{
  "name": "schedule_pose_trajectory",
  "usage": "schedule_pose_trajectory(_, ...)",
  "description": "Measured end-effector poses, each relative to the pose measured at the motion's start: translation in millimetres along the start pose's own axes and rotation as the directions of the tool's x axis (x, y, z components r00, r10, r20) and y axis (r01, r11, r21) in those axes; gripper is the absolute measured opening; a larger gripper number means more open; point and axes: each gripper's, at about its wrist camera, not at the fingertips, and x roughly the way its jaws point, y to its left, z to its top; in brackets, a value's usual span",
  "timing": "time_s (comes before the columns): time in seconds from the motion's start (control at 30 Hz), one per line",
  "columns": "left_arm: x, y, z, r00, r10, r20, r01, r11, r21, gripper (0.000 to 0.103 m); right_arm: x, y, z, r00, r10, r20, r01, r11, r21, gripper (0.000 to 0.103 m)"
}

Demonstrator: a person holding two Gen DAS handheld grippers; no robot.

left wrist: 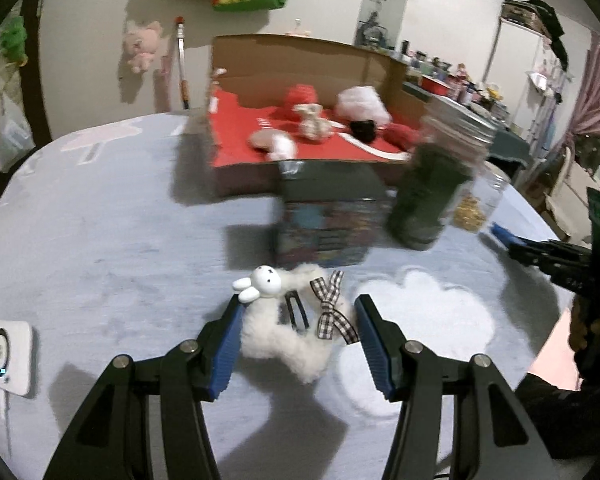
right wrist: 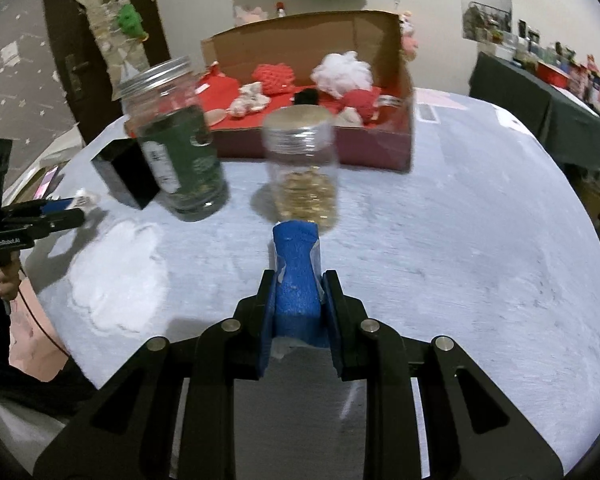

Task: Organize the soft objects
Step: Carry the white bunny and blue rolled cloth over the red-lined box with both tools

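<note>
Left gripper (left wrist: 298, 344): jaws half open around one white fluffy rabbit clip (left wrist: 288, 320); contact unclear.
Right gripper (right wrist: 298, 312): clamped on one blue foam piece (right wrist: 296, 276).
Jars: two, just ahead of it: green (right wrist: 180, 152), clear (right wrist: 304, 168).
Cardboard box (right wrist: 312, 148): one, beyond the jars, holding several soft items.

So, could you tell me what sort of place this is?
Probably a lived-in room at home: a bed or table under a pale blue cloud-print blanket, a pink plush toy hanging on the wall, and cluttered shelves behind.
</note>
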Motion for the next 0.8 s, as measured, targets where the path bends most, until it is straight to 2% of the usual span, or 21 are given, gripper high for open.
schedule_pose_trajectory(0.23,4,28,7,0.999,-0.012,0.031,0.011,1.000,0.010,0.057,5,-17,7,0.999,-0.036,0.002,0.036,0.999,-0.032,0.022)
schedule_pose_trajectory(0.43,15,47,16,0.999,-0.017,0.027,0.016,1.000,0.020,0.057,9,-27,20,0.998,-0.067,0.003,0.067,0.996,-0.066,0.022)
schedule_pose_trajectory(0.57,18,54,22,0.999,-0.025,0.031,0.023,0.999,0.043,0.057,10,-29,30,0.997,-0.072,0.015,0.073,0.992,-0.106,0.022)
schedule_pose_trajectory(0.8,12,60,50,0.995,-0.079,0.058,0.075,0.994,0.075,0.057,7,-32,55,0.998,-0.055,0.042,0.061,0.988,-0.141,0.022)
